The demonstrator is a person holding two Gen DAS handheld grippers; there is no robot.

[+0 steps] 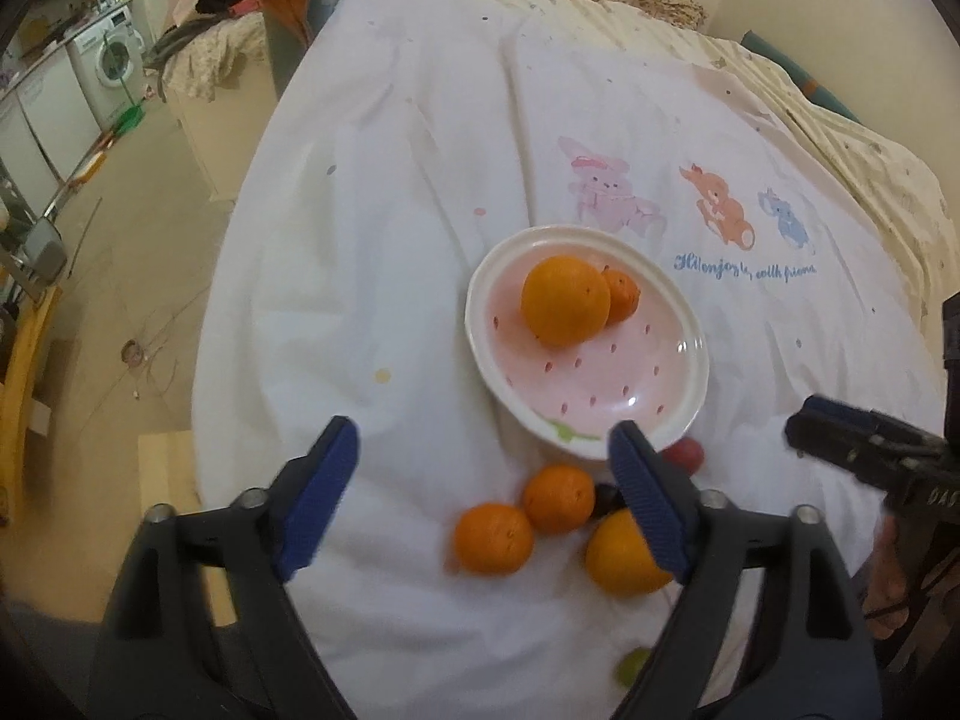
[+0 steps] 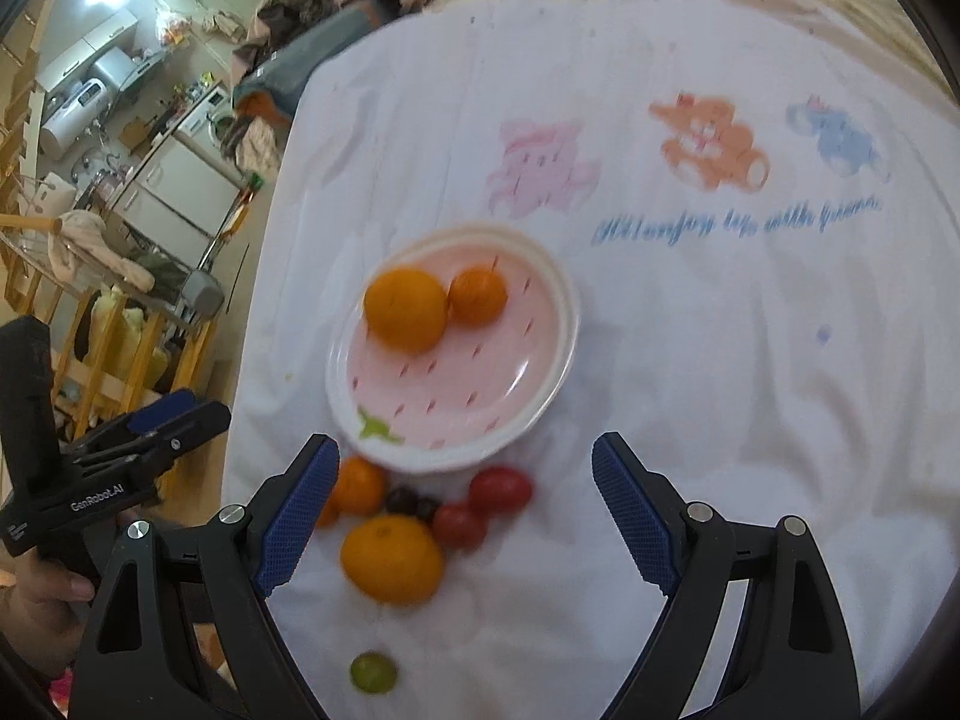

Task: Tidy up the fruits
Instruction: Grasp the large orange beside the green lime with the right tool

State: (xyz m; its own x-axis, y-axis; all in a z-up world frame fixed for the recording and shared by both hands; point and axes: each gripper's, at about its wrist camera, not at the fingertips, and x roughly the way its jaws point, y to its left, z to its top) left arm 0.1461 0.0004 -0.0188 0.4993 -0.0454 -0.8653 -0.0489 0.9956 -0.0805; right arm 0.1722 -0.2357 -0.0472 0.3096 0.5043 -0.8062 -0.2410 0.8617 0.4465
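Both grippers hang over a white bedsheet (image 1: 420, 192) with their blue-padded fingers spread wide and nothing held between them. From its own camera, the left gripper (image 1: 483, 462) frames the loose fruit just short of the pink strawberry-print plate (image 1: 600, 384); the right gripper (image 2: 462, 468) does the same from the other side, its gap spanning the plate's near rim and the fruit below it.

On the plate sit a large orange (image 1: 565, 300) and, touching it on the far side, a smaller tangerine (image 1: 624, 294). Both crowd the plate's far end, leaving the near half of its pink surface bare. The plate is oval, its long axis running from the far orange end toward the green leaf mark at the near rim.

Just off the plate's near rim lie two small tangerines (image 1: 558, 498) (image 1: 493, 538) side by side, a bigger orange (image 2: 391, 558) nearer the cameras, dark grapes (image 2: 411, 503) between them, and two red tomatoes (image 2: 500, 489) (image 2: 459, 525) touching each other beside the grapes. A green grape (image 2: 372, 672) lies alone, well apart from the plate, closest to the cameras.

To the plate's right the sheet spreads wide and uncluttered toward the printed cartoon animals (image 2: 708, 141). To the plate's left the sheet ends at the bed edge, dropping to the floor (image 1: 120, 276), with the cluster lying near that side.
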